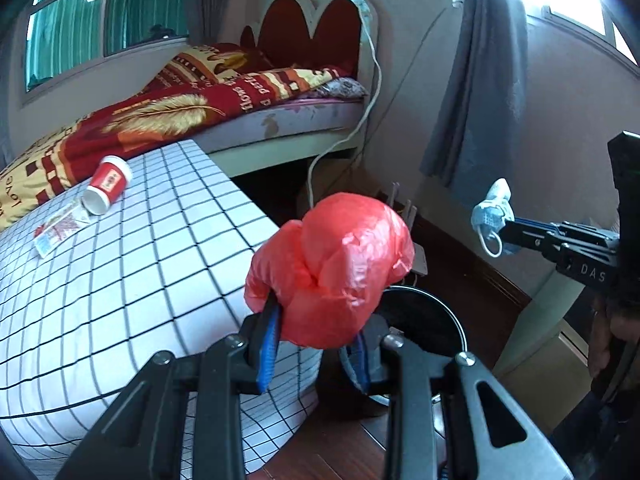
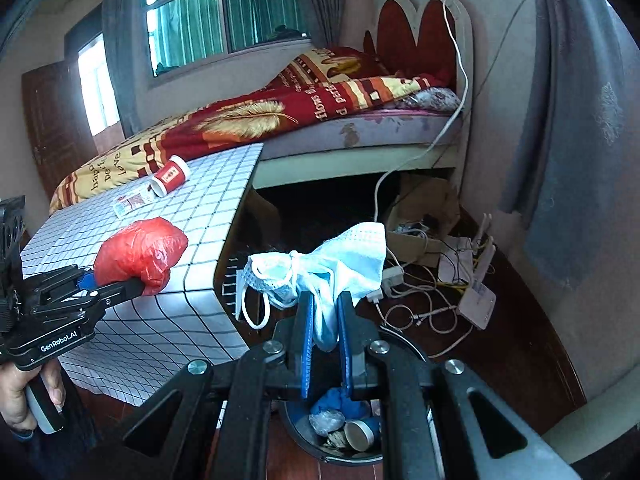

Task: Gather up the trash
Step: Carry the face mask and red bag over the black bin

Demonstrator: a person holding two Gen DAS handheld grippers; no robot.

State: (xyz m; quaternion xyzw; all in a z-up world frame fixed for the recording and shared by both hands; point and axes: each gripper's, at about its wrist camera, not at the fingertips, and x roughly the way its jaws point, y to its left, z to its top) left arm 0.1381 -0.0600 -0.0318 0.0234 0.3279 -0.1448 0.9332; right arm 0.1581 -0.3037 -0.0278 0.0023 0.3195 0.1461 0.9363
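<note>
Over the bin (image 2: pixel 340 428) at 6 o'clock in the right wrist view, I've got both loads close to drop position. Right gripper (image 2: pixel 325 320) is clamped on the face mask (image 2: pixel 320 268); its ear loop (image 2: pixel 252 308) dangles off at 9 o'clock. Left gripper (image 1: pixel 316 340) is clamped on the crumpled red plastic bag (image 1: pixel 332 268), with the bin rim (image 1: pixel 448 304) just past it at 3 o'clock in the left wrist view.

Bin already holds a paper cup (image 2: pixel 360 434), a blue wad and other scraps, so there looks to be room.

My plan for a clean drop: centre each load above the opening before letting go. The mask is light and floppy, so I'd lower it close to the rim; the loop could snag on a finger. The bag sits nearer the checkered table (image 1: pixel 120 264) than the bin centre, so I'd shift it toward 3 o'clock first. I'd release one at a time.

Still left on the table at 10 o'clock: a red cup (image 1: pixel 107 190) on its side, with a wrapper (image 1: pixel 60 228) just beside it.
</note>
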